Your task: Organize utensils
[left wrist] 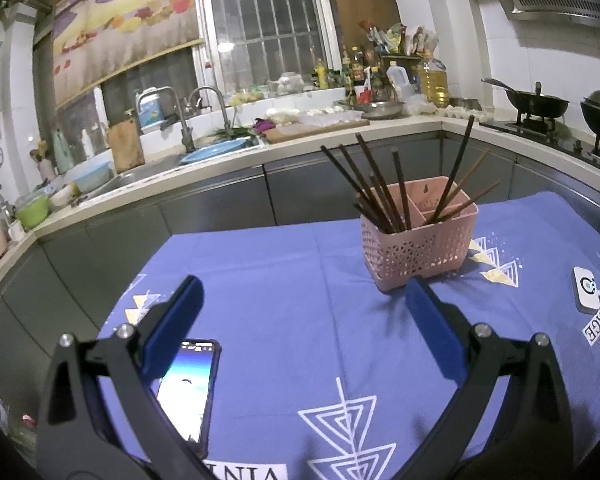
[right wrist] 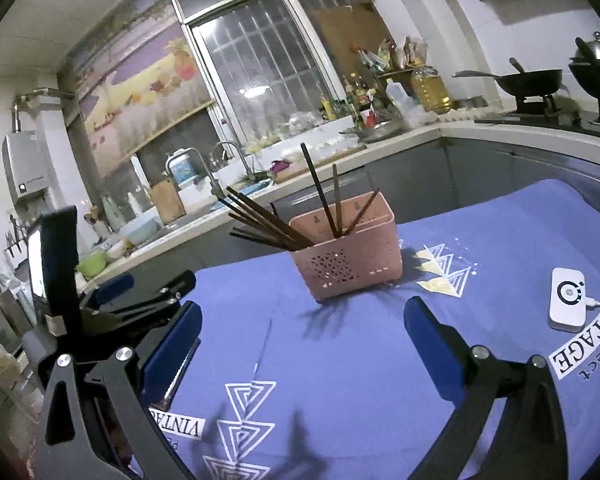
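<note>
**Two open grippers hovering over a blue-clothed table, chopstick basket ahead**

Nearest in the left wrist view, the left gripper (left wrist: pixel 304 300) is hanging above the table with its blue-padded jaws spread wide and holding nothing. It is pointing forward and slightly down toward the middle of the cloth. A smartphone (left wrist: pixel 190 390) with a lit screen is lying flat under the left finger, near the table's near left edge.

In the right wrist view, the right gripper (right wrist: pixel 302 320) is posed the same way: jaws wide apart, empty, level with the table and aimed at the basket. The left gripper is showing at the left of this view, beside the table's left edge, with a lit screen mounted upright on it.

The blue tablecloth (left wrist: pixel 284 272) with white triangle prints is covering the table. A small white device (right wrist: pixel 567 300) with a cable is lying toward the right edge.

Farther on, toward the far edge of the table, a pink perforated basket (left wrist: pixel 418 246) is standing upright. Dark chopsticks (left wrist: pixel 374 188) are standing in it: a bundle leaning left in its left compartment, a few leaning right in the other.

Beyond the table, a kitchen counter (left wrist: pixel 220 160) with a sink, bottles and woks is running along the walls.
</note>
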